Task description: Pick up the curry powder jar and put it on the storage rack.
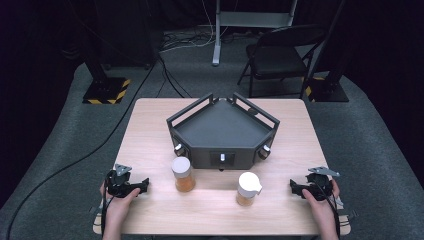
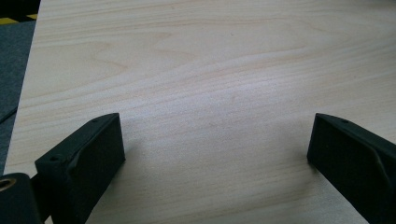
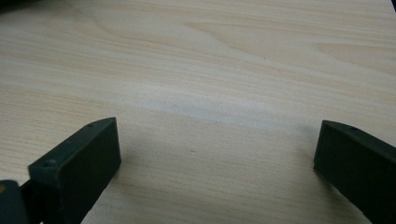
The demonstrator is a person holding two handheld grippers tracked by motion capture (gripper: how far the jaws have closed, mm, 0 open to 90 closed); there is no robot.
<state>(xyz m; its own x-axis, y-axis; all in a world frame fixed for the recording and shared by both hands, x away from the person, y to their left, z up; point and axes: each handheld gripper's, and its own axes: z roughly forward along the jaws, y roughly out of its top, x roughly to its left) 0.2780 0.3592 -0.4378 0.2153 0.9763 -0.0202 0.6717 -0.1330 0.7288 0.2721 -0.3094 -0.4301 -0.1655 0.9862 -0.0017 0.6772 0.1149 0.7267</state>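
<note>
1. At the left edge of a pale wooden table point(image 1: 150, 130), the person's left hand point(image 1: 117, 202) rests, holding the left gripper point(image 1: 145, 184). Its jaws are spread wide with bare wood between them, pointing toward the middle of the table.
2. Just right of it stands a jar point(image 1: 182, 174) of orange contents with a flat white lid, near the front of the table.
3. Behind the jar, at the table's centre, sits a dark angular tray point(image 1: 222, 125) with raised rails.
4. Right of the jar stands a second jar point(image 1: 248, 189) with a white spouted lid.
5. At the right edge, the right hand point(image 1: 320, 202) holds the right gripper point(image 1: 293, 186), jaws spread wide and empty, pointing inward.
</note>
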